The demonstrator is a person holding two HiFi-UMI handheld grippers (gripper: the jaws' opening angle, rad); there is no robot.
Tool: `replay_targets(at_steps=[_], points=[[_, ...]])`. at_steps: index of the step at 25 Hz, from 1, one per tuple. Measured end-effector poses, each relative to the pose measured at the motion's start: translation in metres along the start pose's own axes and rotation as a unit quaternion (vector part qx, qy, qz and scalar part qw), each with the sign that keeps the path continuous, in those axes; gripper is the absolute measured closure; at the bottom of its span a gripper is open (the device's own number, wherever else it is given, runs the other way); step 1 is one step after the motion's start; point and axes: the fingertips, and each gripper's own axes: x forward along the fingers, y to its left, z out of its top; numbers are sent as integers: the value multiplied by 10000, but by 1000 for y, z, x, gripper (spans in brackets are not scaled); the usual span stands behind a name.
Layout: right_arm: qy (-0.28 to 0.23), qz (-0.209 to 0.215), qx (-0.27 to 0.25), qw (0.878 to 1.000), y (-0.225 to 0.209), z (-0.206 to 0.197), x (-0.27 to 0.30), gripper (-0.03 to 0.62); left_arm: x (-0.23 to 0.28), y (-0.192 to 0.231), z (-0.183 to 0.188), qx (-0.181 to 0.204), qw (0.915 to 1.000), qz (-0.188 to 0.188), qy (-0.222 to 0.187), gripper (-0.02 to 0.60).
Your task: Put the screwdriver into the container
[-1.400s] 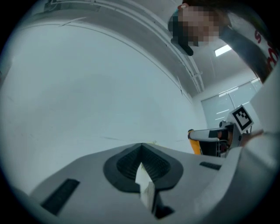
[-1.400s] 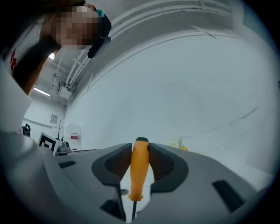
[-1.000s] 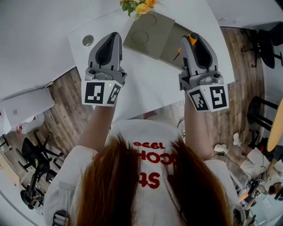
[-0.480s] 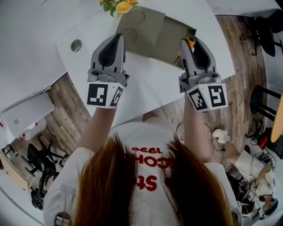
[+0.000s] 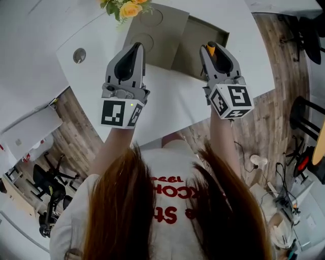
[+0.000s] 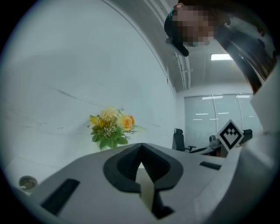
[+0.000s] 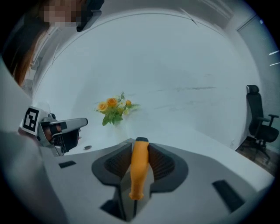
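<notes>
An orange-handled screwdriver (image 5: 210, 49) stands upright between the jaws of my right gripper (image 5: 209, 54), which is shut on its handle (image 7: 139, 168). This gripper hangs over the near right part of the grey container's (image 5: 197, 31) open compartment. The container's flat lid part (image 5: 152, 30), with two round recesses, lies to the left. My left gripper (image 5: 136, 50) is held above the white table just in front of that lid. Its jaws (image 6: 141, 151) meet at the tip with nothing between them. The screwdriver's shaft is hidden.
A bunch of yellow flowers (image 5: 124, 7) stands behind the container's left corner. A round cable hole (image 5: 79, 55) sits in the white table (image 5: 167, 96) at the left. The table's front edge runs just below both grippers, with wooden floor beyond.
Both grippers have come closer to the container. The right one, still holding the screwdriver, now reaches over the open compartment. The left gripper's jaws are unchanged.
</notes>
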Motion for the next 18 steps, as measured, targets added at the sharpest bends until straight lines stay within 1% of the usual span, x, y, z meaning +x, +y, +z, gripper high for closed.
replay_targets(at_steps=[5, 8, 10, 15, 18], points=[[741, -58, 22, 9972, -14, -35, 24, 471, 3, -1, -9, -79, 9999, 48, 103, 575], [1063, -67, 11, 9943, -18, -49, 38, 470, 1, 0, -13, -109, 9998, 94, 153, 575], [1309, -65, -91, 9913, -19, -59, 46, 468, -1, 1, -15, -125, 9997, 132, 191, 575], [2108, -85, -702, 9750, -20, -88, 65, 465, -6, 4, -18, -131, 9994, 206, 236, 575], [2483, -112, -911, 9643, -17, -104, 72, 464, -9, 8, -18, -135, 9993, 221, 258, 575]])
